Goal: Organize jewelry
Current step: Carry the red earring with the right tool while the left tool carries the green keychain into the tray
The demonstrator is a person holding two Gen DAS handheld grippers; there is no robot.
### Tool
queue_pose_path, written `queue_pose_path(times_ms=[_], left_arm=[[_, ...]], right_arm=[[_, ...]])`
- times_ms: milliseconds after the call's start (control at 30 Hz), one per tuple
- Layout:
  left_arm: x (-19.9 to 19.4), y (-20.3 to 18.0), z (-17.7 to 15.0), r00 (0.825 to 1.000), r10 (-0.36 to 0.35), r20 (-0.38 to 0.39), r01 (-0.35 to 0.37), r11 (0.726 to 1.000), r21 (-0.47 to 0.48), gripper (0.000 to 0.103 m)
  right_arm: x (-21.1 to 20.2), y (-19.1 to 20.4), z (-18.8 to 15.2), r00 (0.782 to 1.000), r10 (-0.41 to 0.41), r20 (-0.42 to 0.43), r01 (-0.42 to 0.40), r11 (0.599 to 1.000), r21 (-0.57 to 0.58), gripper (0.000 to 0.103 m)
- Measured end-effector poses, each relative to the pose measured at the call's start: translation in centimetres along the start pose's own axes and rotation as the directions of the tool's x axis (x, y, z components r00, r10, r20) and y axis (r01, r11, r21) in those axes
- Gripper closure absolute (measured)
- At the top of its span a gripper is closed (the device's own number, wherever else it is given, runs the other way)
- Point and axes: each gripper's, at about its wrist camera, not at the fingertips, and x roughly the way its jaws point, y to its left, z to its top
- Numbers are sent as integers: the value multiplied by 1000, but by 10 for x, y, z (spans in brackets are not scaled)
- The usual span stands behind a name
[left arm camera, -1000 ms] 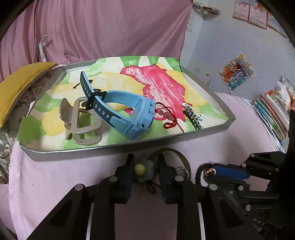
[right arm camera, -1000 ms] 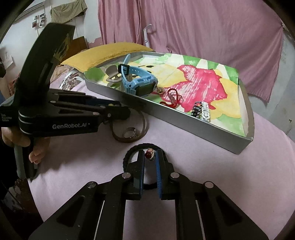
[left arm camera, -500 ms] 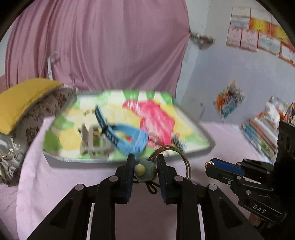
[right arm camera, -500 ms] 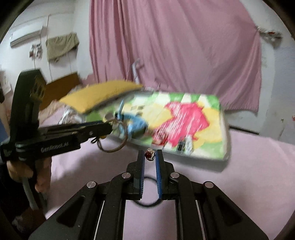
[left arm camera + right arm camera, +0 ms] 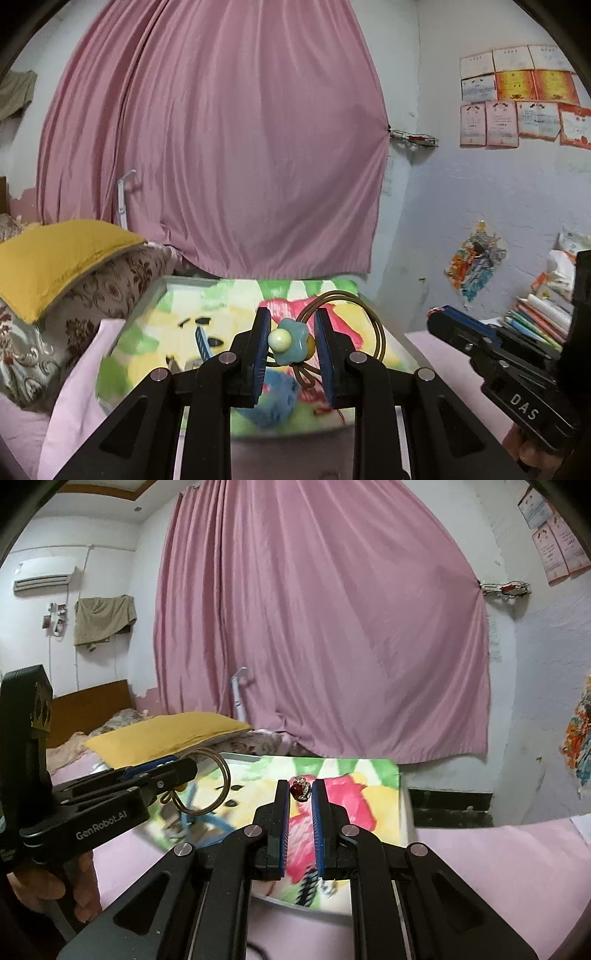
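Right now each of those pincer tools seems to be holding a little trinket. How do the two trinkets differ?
The left gripper clamps a hair tie: a chunky blue flower with a cream bead, brown elastic loops sticking up behind it. The right gripper pinches a ring, far smaller, silvery with a dark red stone. The hair tie forces its jaws wider apart; the ring's jaws stand nearly shut. Both are held up in front of the colourful tray.

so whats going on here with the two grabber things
A person is sorting jewelry with a handheld gripper in each hand. The left gripper is shut on a hair tie with a blue flower charm, its brown loop hanging free. The right gripper pinches a small ring with a red stone. Both are held in the air just short of a floral-lined tray on the pink bedcover, where a blue watch already lies.
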Motion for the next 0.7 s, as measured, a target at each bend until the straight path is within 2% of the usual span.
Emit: queue_pose_path(times_ms=[333, 567, 700], left_arm=[[49, -12, 10, 999, 16, -42, -13, 998, 66, 81], [75, -12, 6, 989, 30, -146, -20, 997, 71, 81], [86, -11, 3, 973, 32, -230, -14, 997, 81, 81]], right_arm=[[37, -14, -3, 998, -52, -46, 52, 999, 13, 93], [63, -23, -11, 983, -52, -179, 59, 998, 36, 93], [74, -25, -16, 965, -35, -259, 46, 998, 39, 93]])
